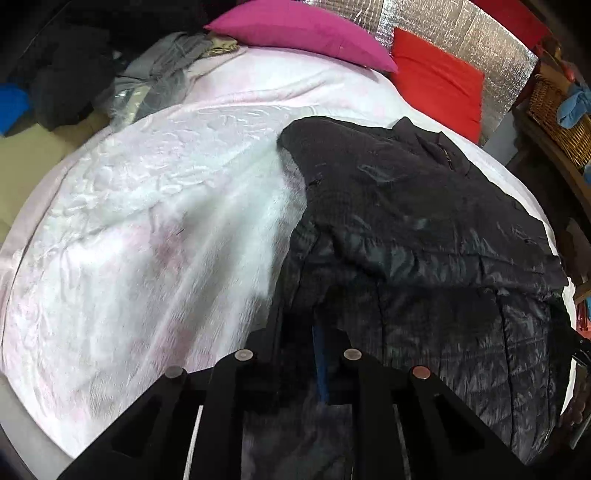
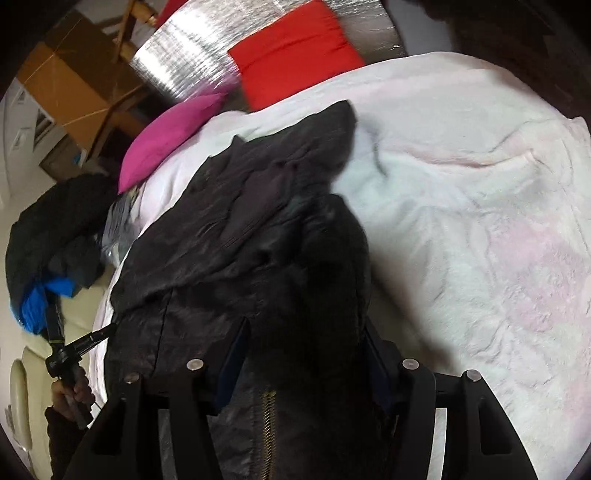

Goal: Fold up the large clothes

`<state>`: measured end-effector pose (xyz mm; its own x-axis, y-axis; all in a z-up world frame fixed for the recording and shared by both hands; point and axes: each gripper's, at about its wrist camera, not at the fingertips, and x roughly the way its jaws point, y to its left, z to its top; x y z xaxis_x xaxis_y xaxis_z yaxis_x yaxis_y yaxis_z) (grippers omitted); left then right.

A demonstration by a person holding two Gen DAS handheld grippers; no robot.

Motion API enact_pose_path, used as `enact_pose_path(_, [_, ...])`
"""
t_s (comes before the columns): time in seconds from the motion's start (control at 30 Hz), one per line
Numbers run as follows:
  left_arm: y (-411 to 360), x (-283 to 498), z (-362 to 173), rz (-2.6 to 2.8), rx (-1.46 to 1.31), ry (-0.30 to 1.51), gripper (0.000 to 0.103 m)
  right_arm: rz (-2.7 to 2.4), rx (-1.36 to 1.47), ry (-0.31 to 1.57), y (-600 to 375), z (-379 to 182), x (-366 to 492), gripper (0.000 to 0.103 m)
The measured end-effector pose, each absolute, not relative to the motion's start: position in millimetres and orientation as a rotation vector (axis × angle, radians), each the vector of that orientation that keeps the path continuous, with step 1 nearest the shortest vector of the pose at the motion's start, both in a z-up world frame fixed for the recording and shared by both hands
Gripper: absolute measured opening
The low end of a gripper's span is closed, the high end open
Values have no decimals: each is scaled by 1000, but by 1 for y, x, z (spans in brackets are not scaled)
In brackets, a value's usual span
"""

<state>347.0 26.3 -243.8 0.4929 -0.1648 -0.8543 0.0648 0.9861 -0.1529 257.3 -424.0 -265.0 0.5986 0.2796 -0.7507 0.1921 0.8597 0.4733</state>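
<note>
A black quilted puffer jacket [image 1: 424,229] lies partly folded on a bed covered by a pale pink-and-white embossed blanket [image 1: 147,206], its collar end toward the headboard and its shiny lower panels nearest the cameras. In the left wrist view, the left tool [image 1: 312,332] sits at the jacket's near edge with its dark fingers drawn close together, a fold of the black fabric pinched between them beside a blue pad. In the right wrist view, the right tool [image 2: 306,354] stands with its fingers well apart around a thick bunch of the same jacket, which fills the gap between them; a brass-coloured zipper [image 2: 267,424] runs down the cloth just below. The pads appear to press the bunched fabric, though motion blur softens the contact.

At the head of the bed, a magenta pillow [image 1: 303,31] rests beside a red pillow [image 1: 439,81], both against a silver reflective quilted panel [image 1: 461,44]. A heap of dark and grey clothes [image 1: 74,74] with a patch of bright blue sits at the far left of the bed. A woven wicker basket [image 1: 557,110] stands off the right side. At the left edge of the right wrist view, a person's hand [image 2: 72,391] grips the handle of the other tool.
</note>
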Motion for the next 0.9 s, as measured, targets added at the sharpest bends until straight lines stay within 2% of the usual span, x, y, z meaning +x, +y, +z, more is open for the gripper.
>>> enact_pose_path(0.07, [35, 326, -240, -127, -115, 1031, 47, 38, 544, 949, -420, -263, 252, 62])
enact_pose_path(0.13, [44, 301, -234, -96, -124, 983, 62, 31, 559, 937, -418, -260, 246, 62])
enact_pose_path(0.23, [46, 259, -224, -62, -96, 902, 64, 12, 618, 867, -424, -251, 219, 62])
enact_pose_path(0.37, [44, 220, -220, -41, -65, 869, 75, -35, 658, 765, -426, -242, 180, 62])
enact_pose_path(0.67, [43, 162, -234, -26, -109, 887, 77, -126, 615, 773, -388, -250, 108, 63])
enact_pose_path(0.9, [50, 150, -241, -21, -141, 897, 78, -181, 608, 799, -371, -261, 81, 63])
